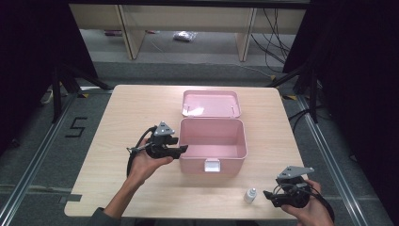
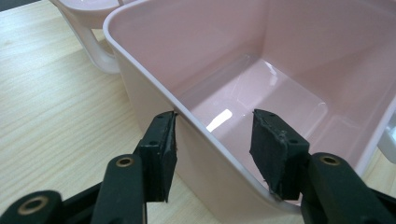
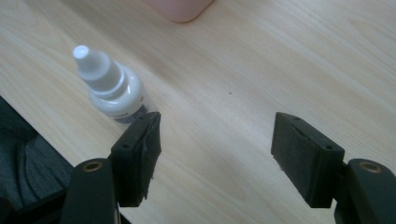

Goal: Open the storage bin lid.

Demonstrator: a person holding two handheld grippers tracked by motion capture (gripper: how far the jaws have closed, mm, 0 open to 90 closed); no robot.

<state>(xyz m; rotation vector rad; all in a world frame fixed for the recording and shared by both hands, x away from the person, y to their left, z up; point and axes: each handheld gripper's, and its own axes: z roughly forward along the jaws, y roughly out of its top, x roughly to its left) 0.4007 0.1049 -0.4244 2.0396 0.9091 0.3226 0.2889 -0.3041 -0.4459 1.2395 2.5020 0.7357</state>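
A: Left gripper [image 2: 212, 144], jaws parted, straddles the pink box [image 1: 212, 141] wall, gripping nothing, I think.

B: Right gripper [image 3: 217, 158] gapes empty; dropper bottle [image 3: 112, 88] at ten o'clock, upright. A nudge could topple it.

Wooden table [image 1: 141, 108], numbered floor mark [image 1: 75, 127]

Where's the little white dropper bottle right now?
In the high view the dropper bottle stands upright near the table's front edge, right of centre, between the pink box and the open right claw.
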